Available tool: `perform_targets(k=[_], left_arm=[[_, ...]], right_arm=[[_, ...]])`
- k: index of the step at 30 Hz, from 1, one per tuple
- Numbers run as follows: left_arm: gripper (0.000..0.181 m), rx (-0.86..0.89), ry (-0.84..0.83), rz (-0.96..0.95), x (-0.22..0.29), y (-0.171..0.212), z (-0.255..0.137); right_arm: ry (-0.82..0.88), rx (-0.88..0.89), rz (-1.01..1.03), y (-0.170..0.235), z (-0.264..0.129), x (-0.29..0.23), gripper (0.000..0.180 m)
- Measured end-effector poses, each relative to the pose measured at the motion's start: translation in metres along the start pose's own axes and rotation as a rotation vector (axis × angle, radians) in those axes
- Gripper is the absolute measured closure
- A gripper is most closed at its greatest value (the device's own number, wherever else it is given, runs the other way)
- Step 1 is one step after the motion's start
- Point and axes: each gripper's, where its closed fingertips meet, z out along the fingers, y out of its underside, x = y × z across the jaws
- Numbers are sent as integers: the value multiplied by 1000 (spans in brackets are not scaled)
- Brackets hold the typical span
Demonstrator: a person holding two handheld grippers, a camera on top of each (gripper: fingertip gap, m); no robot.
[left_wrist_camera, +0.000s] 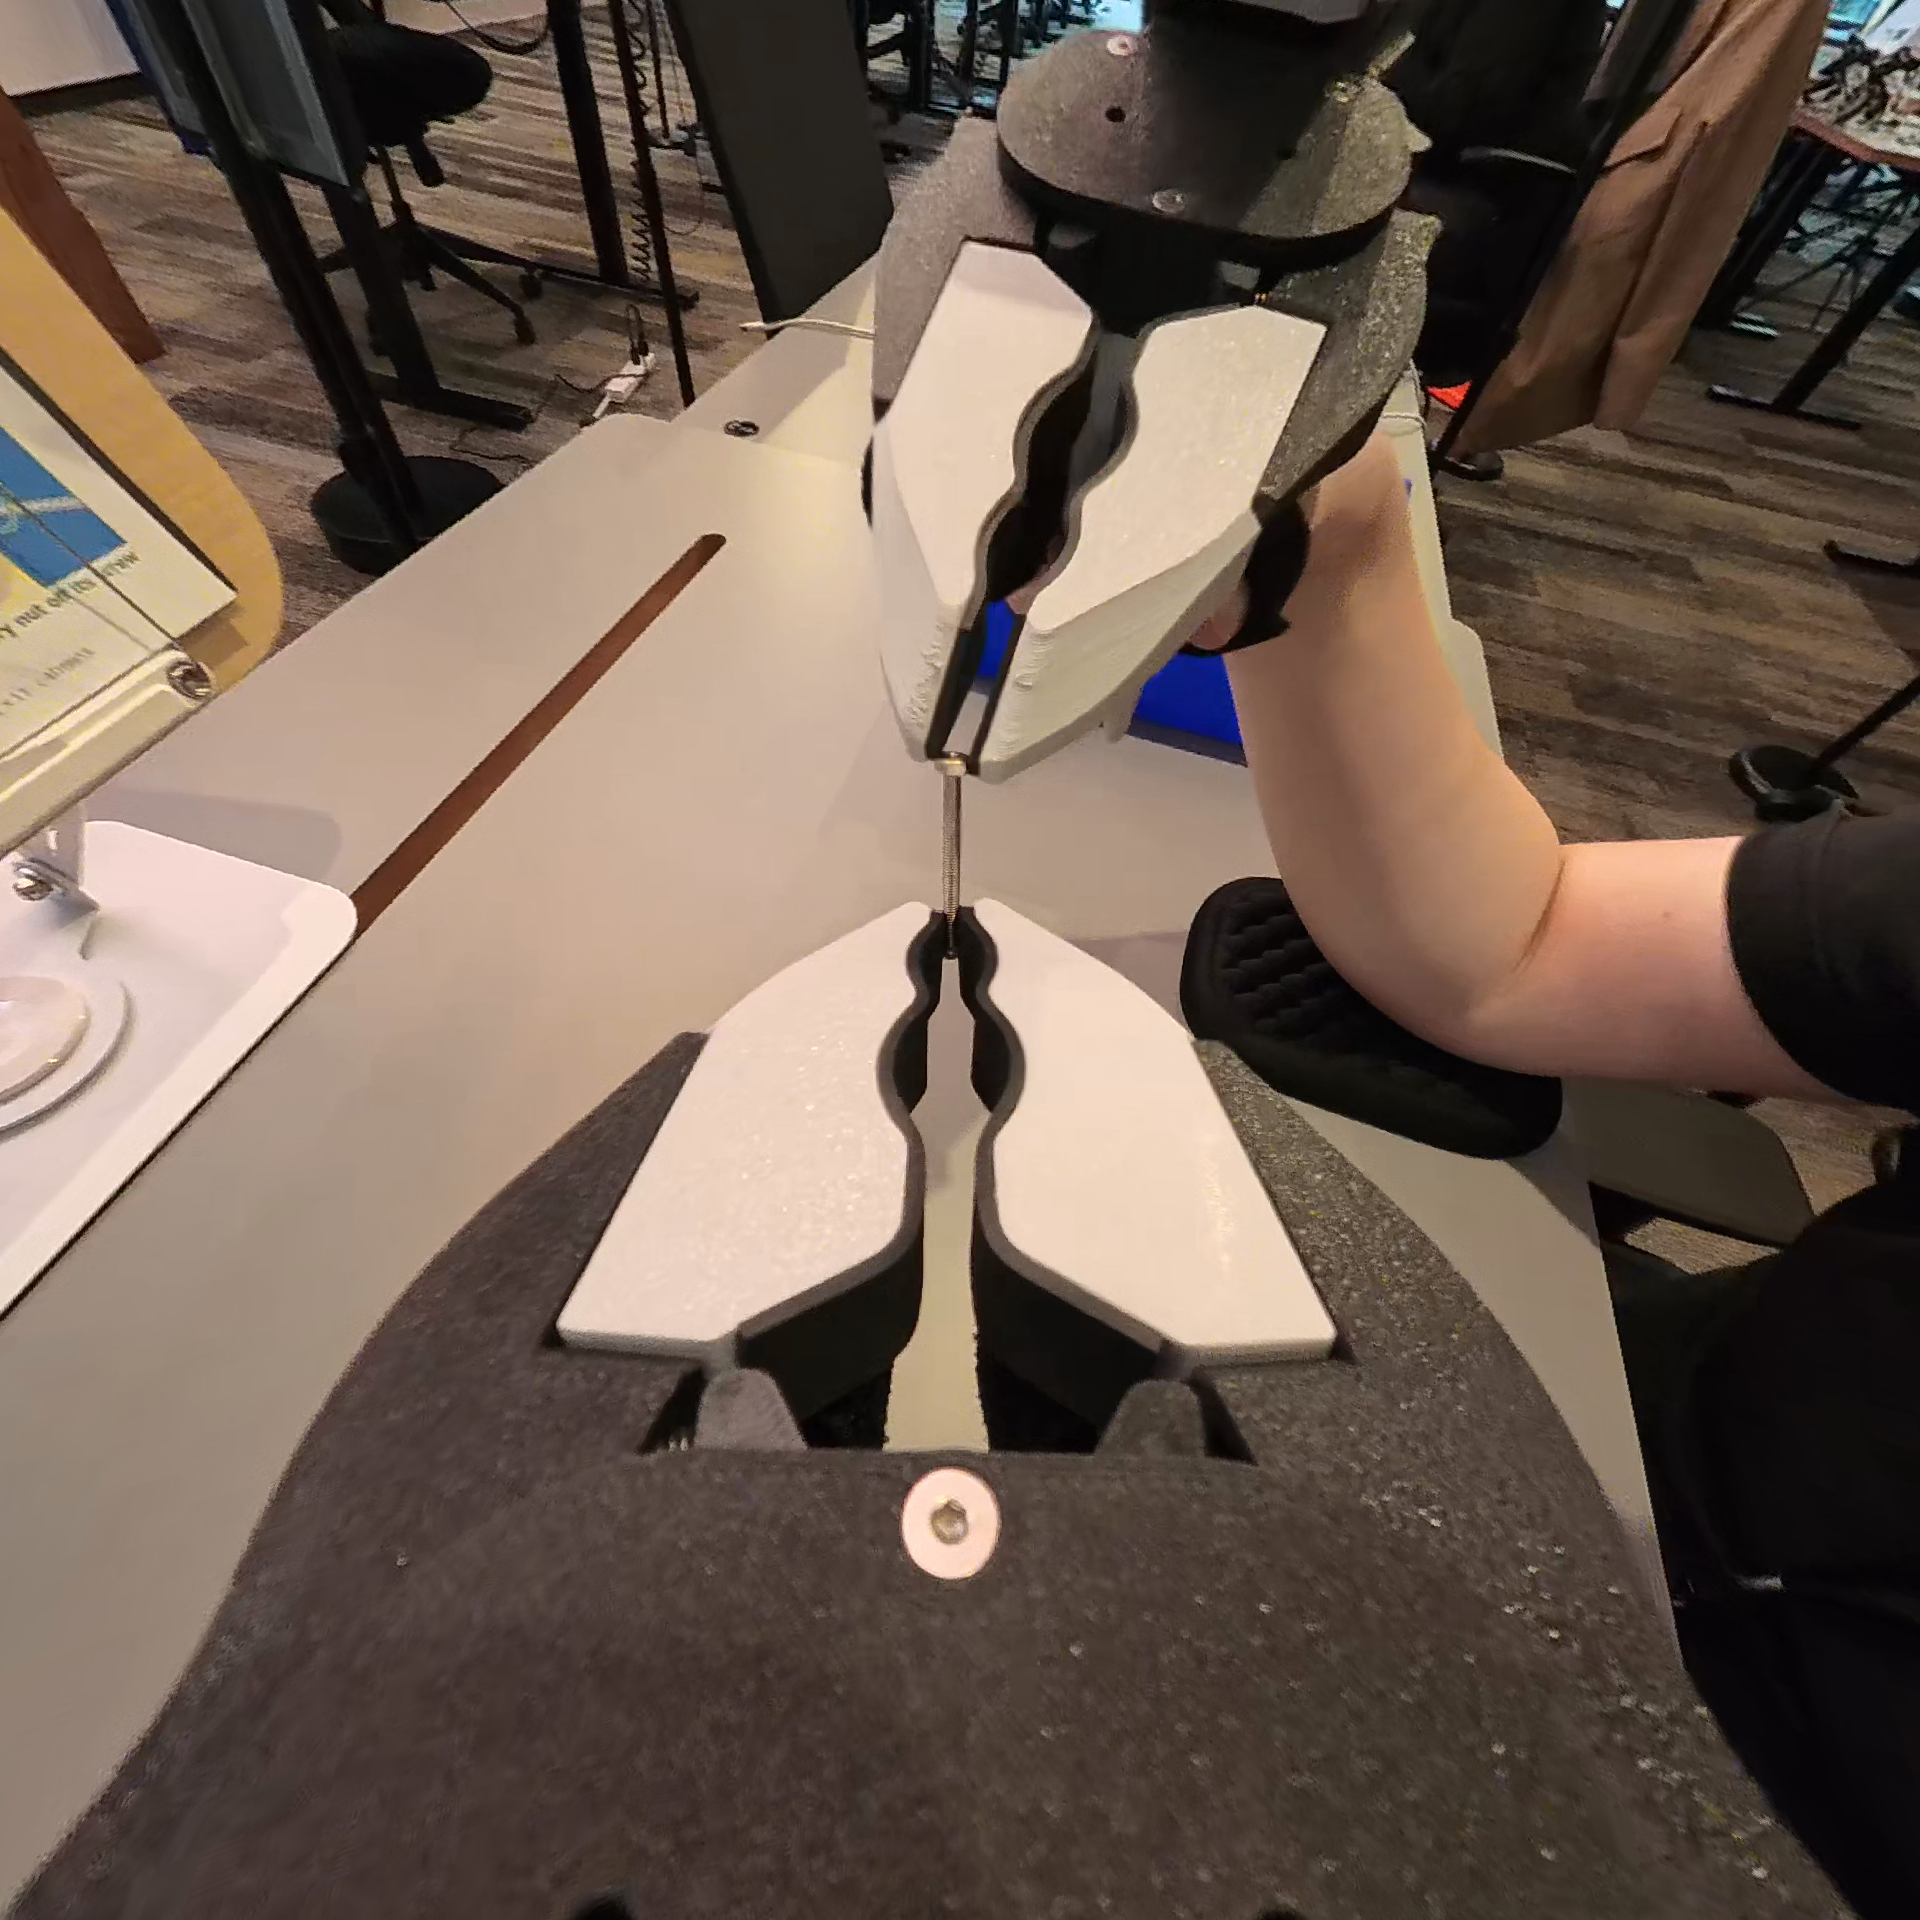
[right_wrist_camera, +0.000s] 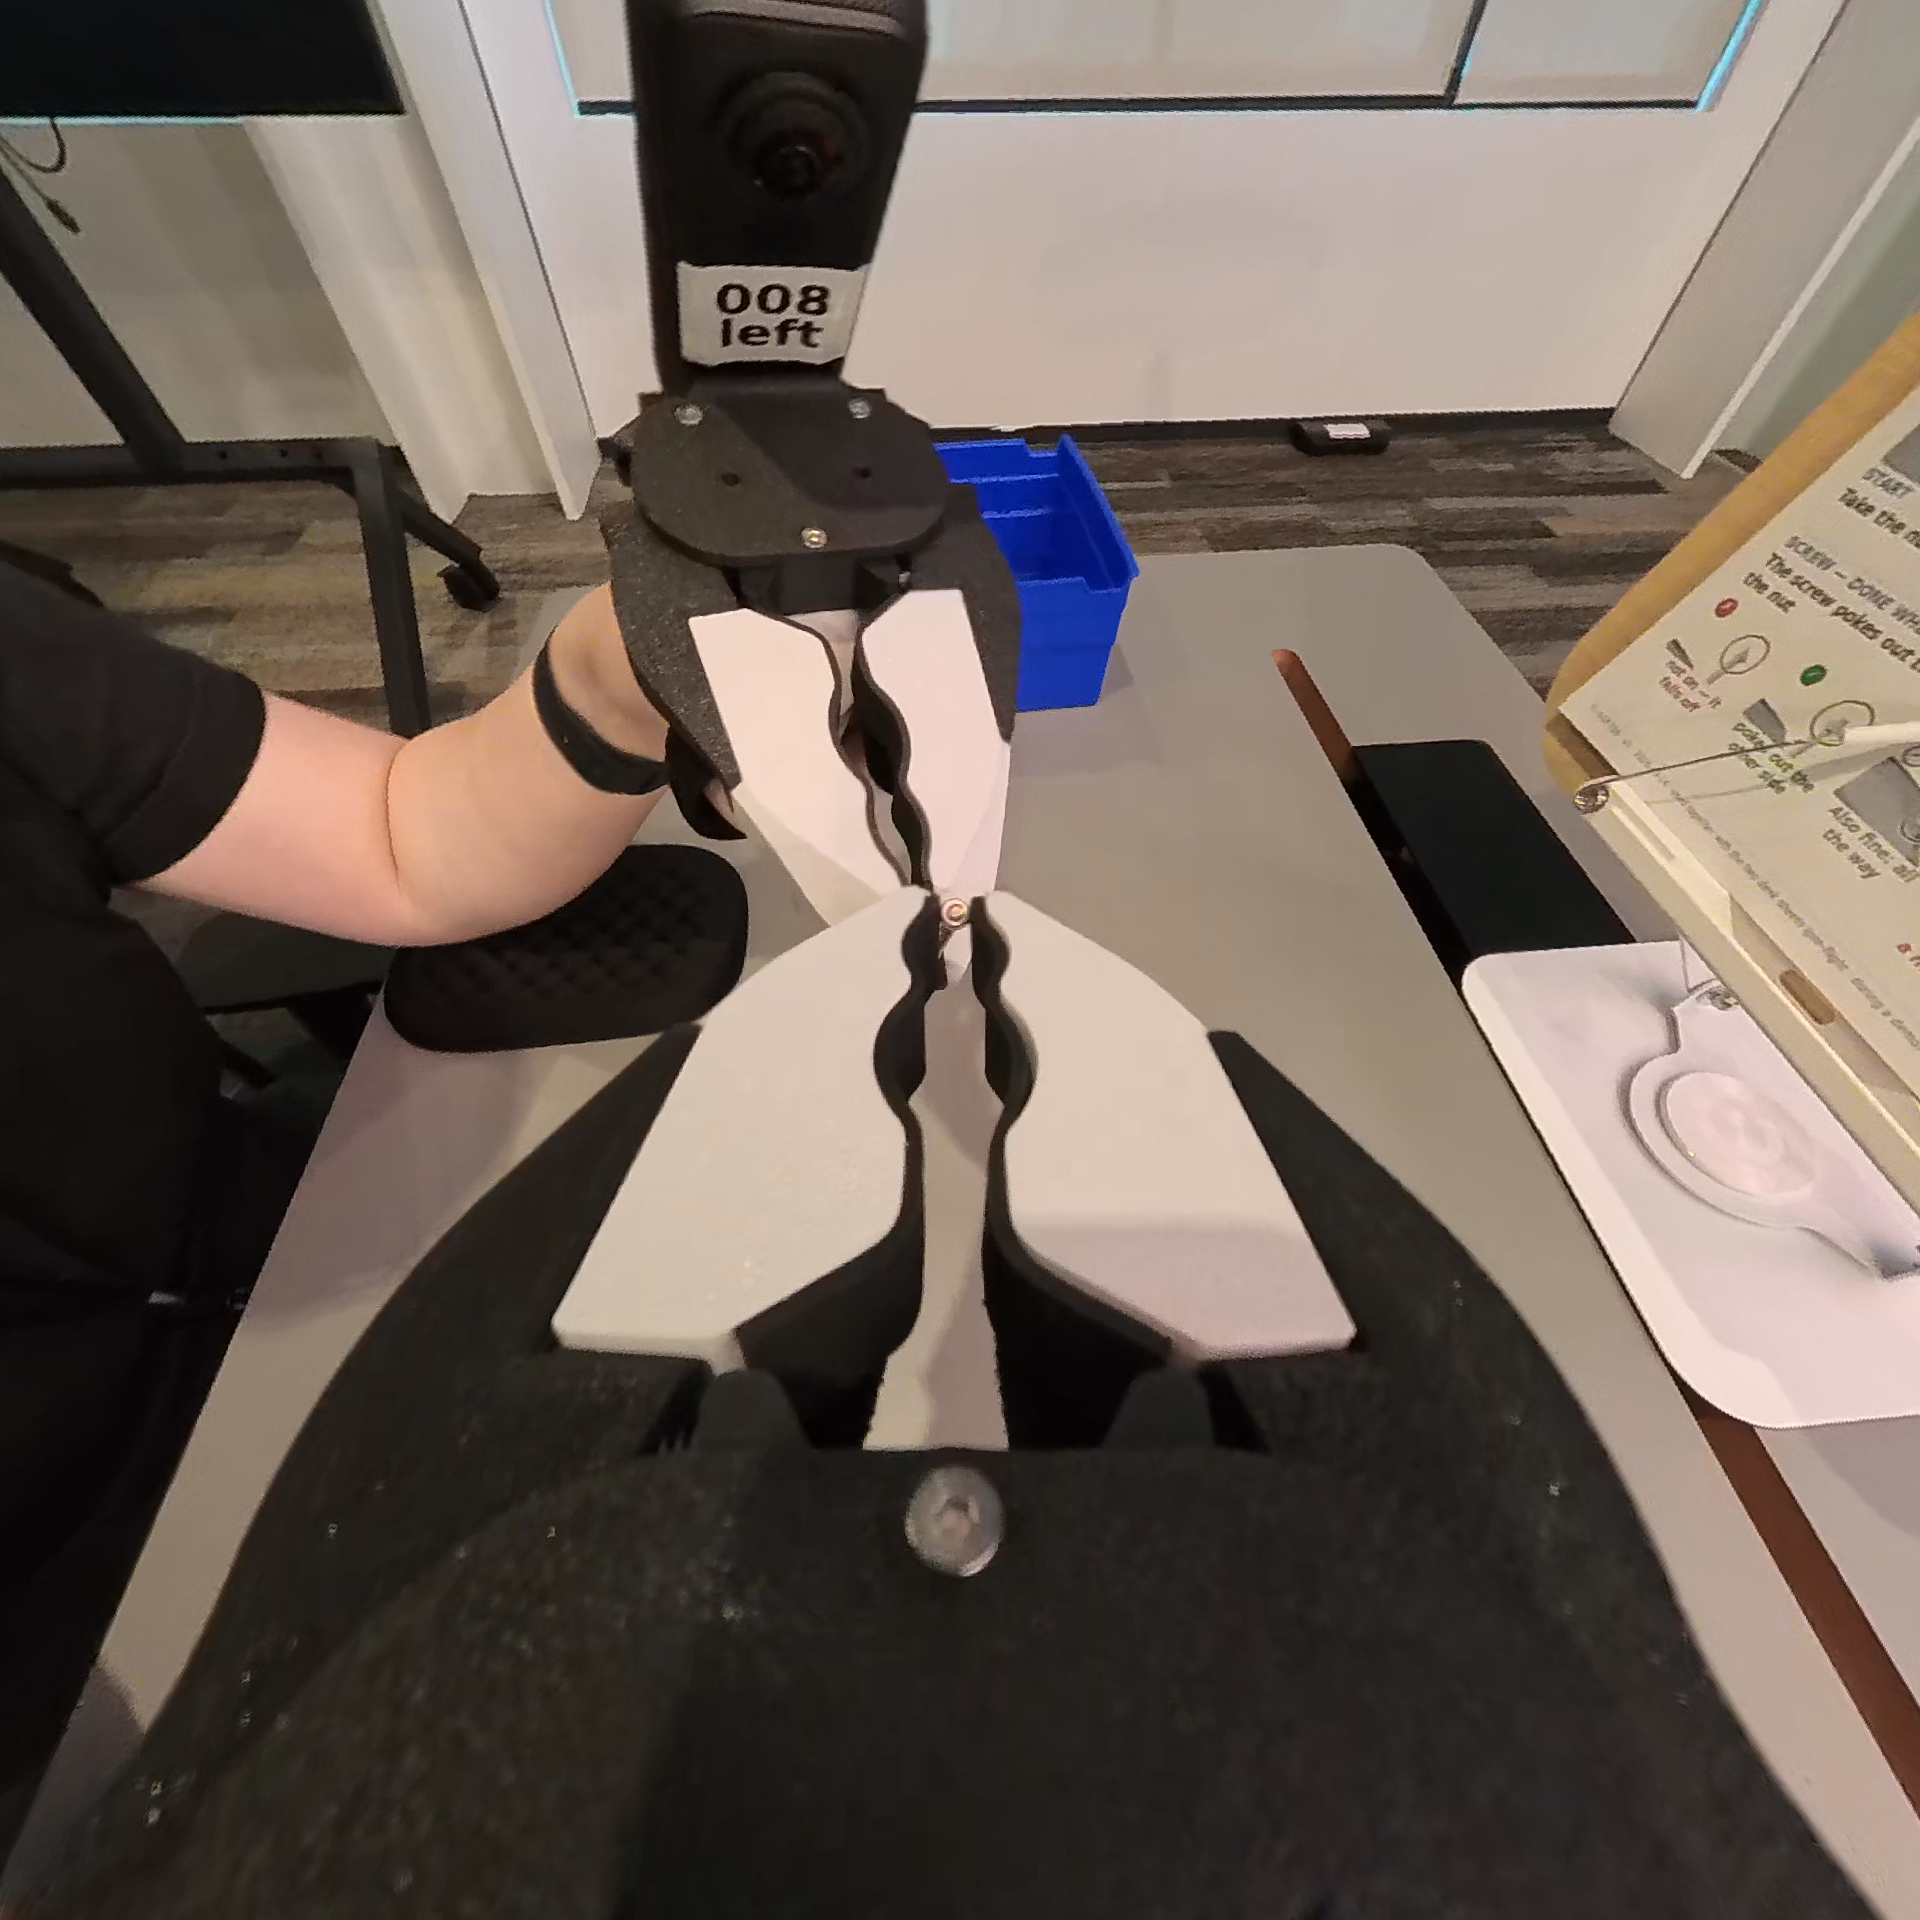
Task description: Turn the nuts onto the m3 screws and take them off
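Left wrist view: left hand-held gripper and right hand-held gripper each pinch the screw above the table.

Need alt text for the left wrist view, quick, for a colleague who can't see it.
The left tool pinches one end of a thin threaded screw; the right tool opposite pinches a nut at the other end, above a grey table. A bare forearm enters from the right.

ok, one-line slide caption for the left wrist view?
Left gripper pinches one end of a threaded screw while the right gripper clamps the nut at its far end, above the grey table.
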Motion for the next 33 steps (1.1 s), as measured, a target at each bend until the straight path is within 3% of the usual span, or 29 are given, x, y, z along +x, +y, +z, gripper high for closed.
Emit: perform_targets(k=[11,33], left_arm=[[179,-5,-163,13,-14,-4,-5],[178,-7,-116,-42,-18,3,-4]], right_arm=[[145,-9,67,-7,6,11,174],[129,-7,87,-4,14,13,175]])
